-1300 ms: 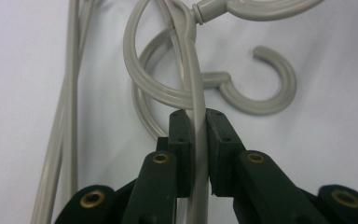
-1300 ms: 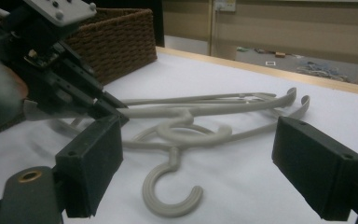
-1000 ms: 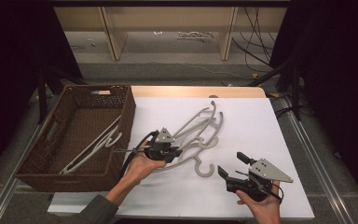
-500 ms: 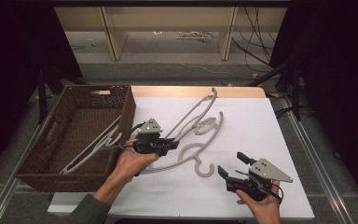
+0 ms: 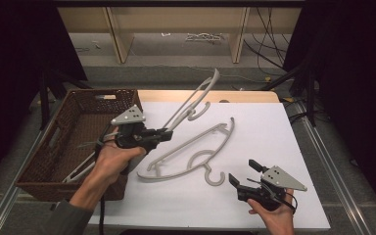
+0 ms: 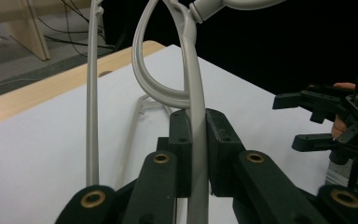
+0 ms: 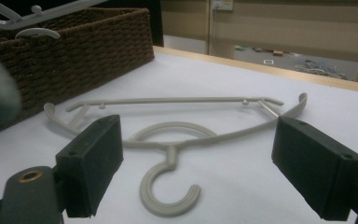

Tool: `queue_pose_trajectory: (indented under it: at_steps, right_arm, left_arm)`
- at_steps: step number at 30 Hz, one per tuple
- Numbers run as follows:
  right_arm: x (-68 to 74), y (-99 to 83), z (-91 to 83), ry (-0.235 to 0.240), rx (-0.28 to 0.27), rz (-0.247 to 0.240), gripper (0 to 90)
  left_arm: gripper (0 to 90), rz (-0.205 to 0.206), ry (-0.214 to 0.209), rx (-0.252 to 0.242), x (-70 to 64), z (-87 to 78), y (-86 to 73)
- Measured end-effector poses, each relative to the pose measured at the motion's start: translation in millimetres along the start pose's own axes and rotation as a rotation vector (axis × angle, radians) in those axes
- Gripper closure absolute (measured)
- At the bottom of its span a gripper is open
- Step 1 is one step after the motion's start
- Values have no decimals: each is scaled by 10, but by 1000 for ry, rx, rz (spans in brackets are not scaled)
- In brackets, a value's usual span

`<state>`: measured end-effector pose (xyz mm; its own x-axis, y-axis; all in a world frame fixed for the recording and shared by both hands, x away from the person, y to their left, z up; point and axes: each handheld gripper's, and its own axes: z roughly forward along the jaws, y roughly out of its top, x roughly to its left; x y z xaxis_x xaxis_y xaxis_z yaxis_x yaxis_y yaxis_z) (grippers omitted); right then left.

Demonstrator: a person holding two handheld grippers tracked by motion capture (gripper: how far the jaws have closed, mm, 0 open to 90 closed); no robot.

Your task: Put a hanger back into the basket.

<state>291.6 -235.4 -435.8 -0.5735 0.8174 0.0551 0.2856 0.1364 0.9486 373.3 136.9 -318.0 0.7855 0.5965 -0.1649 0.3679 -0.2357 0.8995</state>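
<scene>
We see the white table (image 5: 274, 132) evenly and brightly lit from above, with soft, faint shadows; the surroundings fall into near black; in the right gripper view a blurred grey smear sits at the left edge, and the near jaws look soft.

Grey hanger (image 5: 191, 100) tilted, lifted off table

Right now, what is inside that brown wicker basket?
In the brown woven wicker basket lies a pale grey plastic hanger. The person's left hand and left claw cover part of it.
</scene>
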Motion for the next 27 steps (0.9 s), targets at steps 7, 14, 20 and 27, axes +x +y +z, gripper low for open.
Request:
queue_pose_trajectory:
  at_steps: [7, 14, 20, 27]
  right_arm:
    - [3, -6, 29, 12, -24, 9, 172]
    - [-5, -3, 22, 0, -13, -1, 173]
    - [-6, -9, 45, 7, -8, 6, 173]
    - [-5, -8, 33, -1, -6, 3, 173]
  left_arm:
    - [817, 9, 87, -10, 212, -318, 22]
    - [817, 33, 172, -15, 520, -591, -75]
    - [817, 12, 197, -14, 712, -801, -216]
    - [817, -3, 244, 8, 891, -996, -338]
